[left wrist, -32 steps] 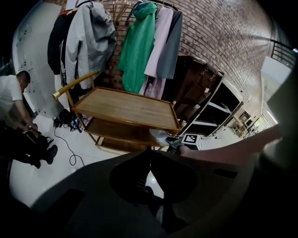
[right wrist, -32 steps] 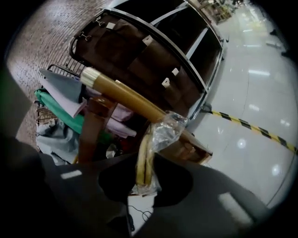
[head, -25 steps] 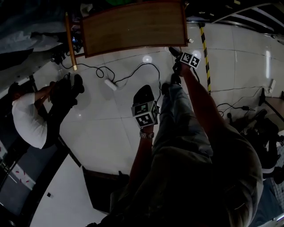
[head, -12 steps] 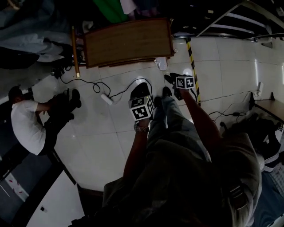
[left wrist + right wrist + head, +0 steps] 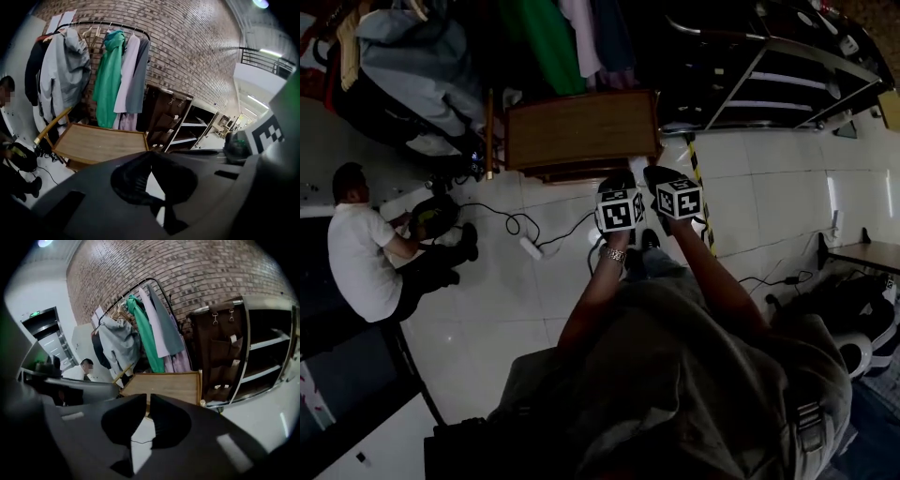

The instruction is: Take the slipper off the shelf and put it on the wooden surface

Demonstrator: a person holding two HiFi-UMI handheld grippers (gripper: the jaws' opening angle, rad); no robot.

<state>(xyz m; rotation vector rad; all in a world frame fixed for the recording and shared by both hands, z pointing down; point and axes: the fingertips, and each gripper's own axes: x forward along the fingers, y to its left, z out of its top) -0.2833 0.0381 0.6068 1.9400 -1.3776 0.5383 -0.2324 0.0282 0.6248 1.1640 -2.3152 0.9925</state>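
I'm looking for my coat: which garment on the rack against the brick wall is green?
The long green garment, hanging between the pale grey jacket and the pale shirt; no other garment there is green.

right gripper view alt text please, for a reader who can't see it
The right gripper, whose jaws have just been closing and are nearly together with nothing between them, points at a low wooden surface. Behind it: a rack of coats, a brick wall, dark shelves.

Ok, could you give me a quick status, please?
Left gripper shut, empty. Right gripper, jaws just closing, nothing between. No slipper made out; wooden table ahead, unblocked.
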